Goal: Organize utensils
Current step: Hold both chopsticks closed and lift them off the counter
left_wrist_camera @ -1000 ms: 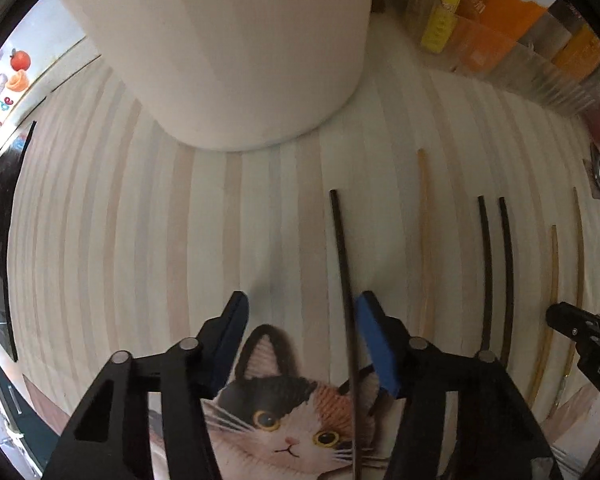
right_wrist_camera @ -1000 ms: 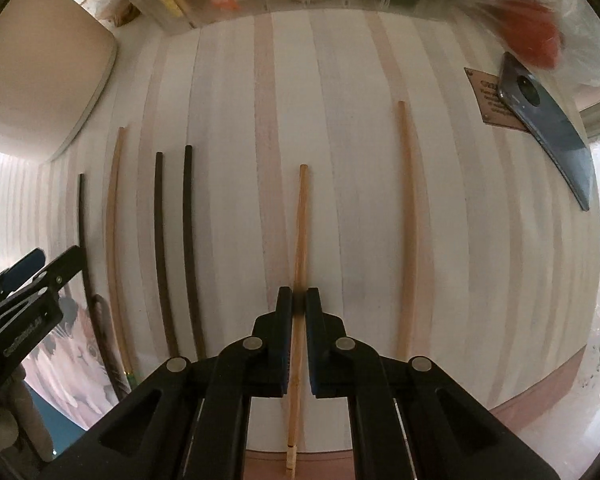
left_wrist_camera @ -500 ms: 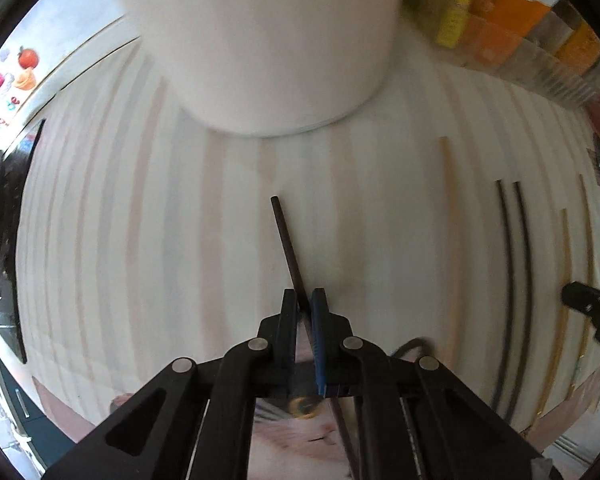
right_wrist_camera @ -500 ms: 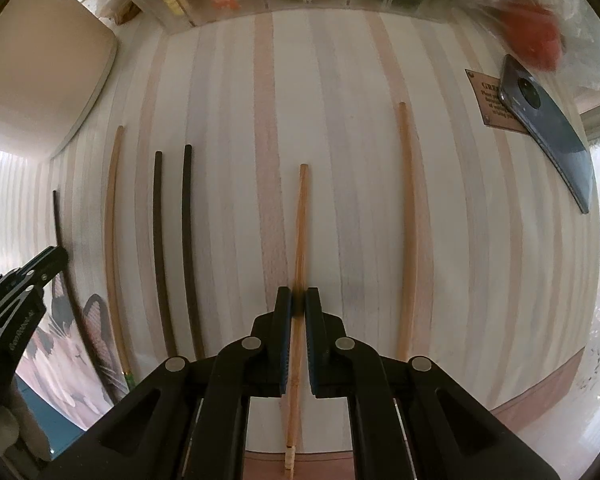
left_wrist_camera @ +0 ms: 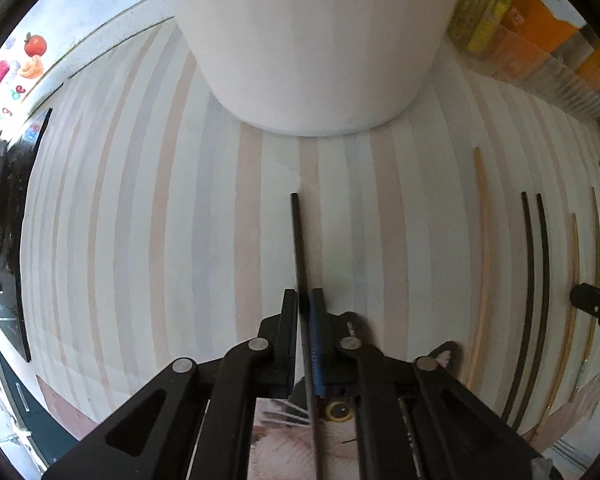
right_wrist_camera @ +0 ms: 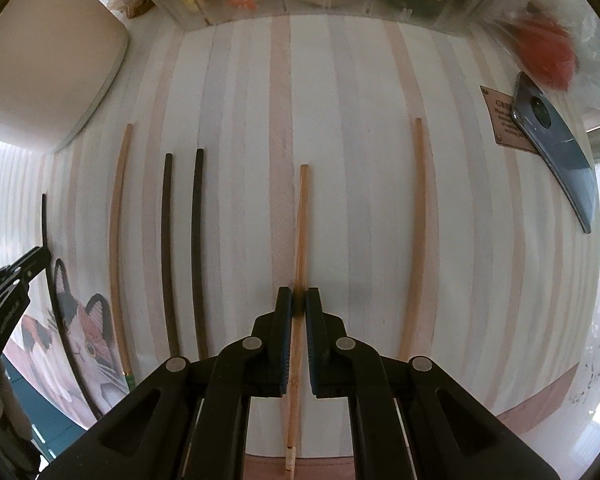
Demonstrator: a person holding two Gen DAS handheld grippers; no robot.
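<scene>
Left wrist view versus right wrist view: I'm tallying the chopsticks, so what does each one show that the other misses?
Only the left wrist view shows the left gripper shut on a black chopstick, with the large white container just beyond it.

Only the right wrist view shows the right gripper shut on a light wooden chopstick, plus a dark phone lying at the right.

Both show the striped mat, the black chopstick pair lying side by side, other wooden chopsticks, the cat picture and the clear organizer at the back.
</scene>
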